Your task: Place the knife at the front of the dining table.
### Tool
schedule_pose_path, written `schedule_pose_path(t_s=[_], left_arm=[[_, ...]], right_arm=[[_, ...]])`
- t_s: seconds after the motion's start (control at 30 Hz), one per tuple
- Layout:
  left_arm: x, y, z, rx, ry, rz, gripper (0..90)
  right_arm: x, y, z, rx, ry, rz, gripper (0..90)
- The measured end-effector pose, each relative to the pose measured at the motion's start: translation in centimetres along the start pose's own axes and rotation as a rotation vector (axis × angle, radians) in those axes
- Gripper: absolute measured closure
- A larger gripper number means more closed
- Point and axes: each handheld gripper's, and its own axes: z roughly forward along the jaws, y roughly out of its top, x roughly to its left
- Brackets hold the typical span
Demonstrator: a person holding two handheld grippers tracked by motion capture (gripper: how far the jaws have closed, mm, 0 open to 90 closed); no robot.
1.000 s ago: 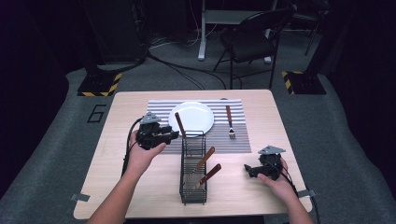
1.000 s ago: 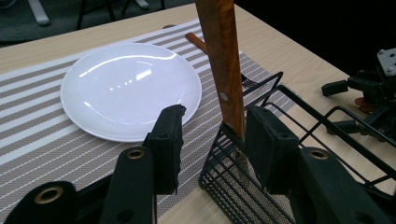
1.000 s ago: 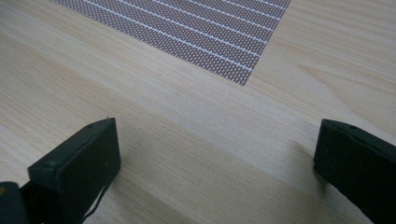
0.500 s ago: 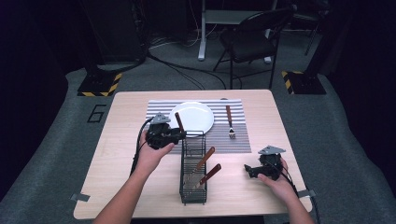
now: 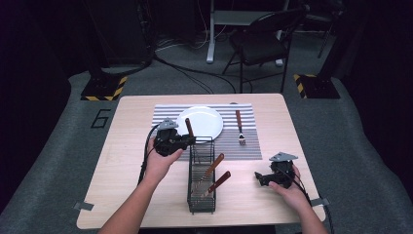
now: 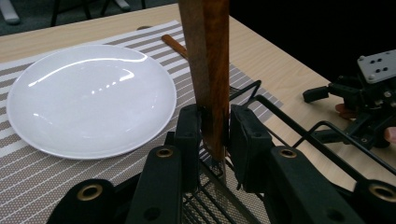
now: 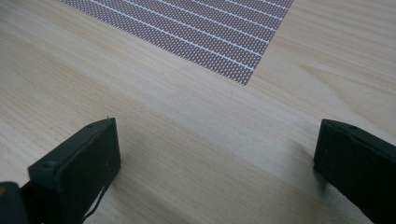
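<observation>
Left hand-held gripper (image 5: 191,141) sits centre-left in the high view, and I've got it clamped on a wooden-handled utensil (image 5: 189,127), handle standing near upright at the far end of the black wire caddy (image 5: 201,180). In the left gripper view the jaws pinch the brown handle (image 6: 209,70) from both sides, its metal end pointing down at the caddy's wire rim (image 6: 299,126); what kind of utensil it is, can't tell. White plate (image 5: 200,122) is just behind it on the striped placemat (image 5: 229,141), upper centre of the table (image 5: 122,165). Two more wooden-handled pieces lean tilted in the caddy, one (image 5: 213,165) above the other (image 5: 219,181). A fork w/ wooden handle (image 5: 239,126) lies flat on the mat, right of the plate, apart from it. Right hand-held gripper (image 5: 260,177) is lower right, low over bare table, well apart from the caddy. Right gripper view: jaws wide, nothing between them, bare wood (image 7: 196,140) below, mat corner (image 7: 224,32) at upper centre.
</observation>
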Motion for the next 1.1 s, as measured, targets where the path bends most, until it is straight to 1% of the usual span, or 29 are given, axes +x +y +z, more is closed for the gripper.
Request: schedule_pose_path(t_s=[0.1,0.2,0.23,0.27,0.3,0.33,0.4,0.43,0.47,0.63,0.77,0.83,0.87,0.9,0.97,1.0,1.03,1.1], left_arm=[[-0.5,-0.1,0.0,-0.012,-0.007,0.019,77.0],[-0.9,-0.1,0.0,-0.013,-0.013,0.020,78.0],[-1.1,-0.1,0.0,-0.014,-0.009,0.034,78.0],[-1.4,-0.1,0.0,-0.013,-0.012,0.043,80.4],[-1.4,-0.1,0.0,-0.013,-0.012,0.043,80.5],[-1.7,-0.1,0.0,-0.012,-0.005,0.062,80.5],[-1.9,-0.2,0.0,-0.014,-0.003,0.076,80.5],[-1.9,-0.2,0.0,-0.014,-0.003,0.076,80.5],[-2.0,-0.1,0.0,-0.006,0.002,0.085,80.6],[-2.2,0.1,0.1,-0.003,-0.008,0.078,80.6],[-2.5,0.5,-0.2,-0.004,-0.015,0.084,80.6],[-2.6,0.7,-0.5,-0.004,-0.014,0.092,80.6],[-2.6,1.0,-0.9,-0.006,-0.011,0.097,80.6],[-2.6,1.0,-0.9,-0.006,-0.011,0.097,80.7],[-2.6,1.5,-1.3,-0.019,-0.016,0.083,80.6],[-2.6,1.5,-1.3,-0.019,-0.016,0.083,80.7],[-2.6,1.8,-1.6,-0.016,-0.022,0.082,80.6],[-2.7,2.2,-1.9,-0.018,-0.017,0.091,80.6]], right_arm=[[0.0,0.0,0.0,0.000,-0.002,0.000,0.0],[0.0,0.0,0.0,0.001,0.000,0.001,0.0],[0.0,0.0,0.0,0.001,0.000,0.001,0.0],[0.0,0.0,0.0,0.001,0.000,0.000,0.0],[0.0,0.0,0.0,0.001,0.000,0.000,0.0],[0.0,0.0,0.0,0.000,0.000,-0.002,0.0],[0.0,0.0,0.0,0.001,0.000,-0.001,0.0],[0.0,0.0,0.0,0.001,0.000,-0.001,0.0],[0.0,0.0,0.0,0.000,0.000,0.000,0.0],[0.0,0.0,0.0,0.000,0.000,0.000,0.0],[0.0,0.0,0.0,0.000,0.001,0.000,0.0],[0.0,0.0,0.0,0.001,0.000,-0.001,0.0],[0.0,0.0,0.0,0.000,0.001,-0.001,0.0],[0.0,0.0,0.0,0.000,0.001,-0.001,0.0],[0.0,0.0,0.0,0.000,0.001,-0.001,0.0],[0.0,0.0,0.0,0.000,0.001,-0.001,0.0],[0.0,0.0,0.0,0.000,0.001,0.000,0.0],[0.0,0.0,0.0,0.000,0.001,-0.001,0.0]])
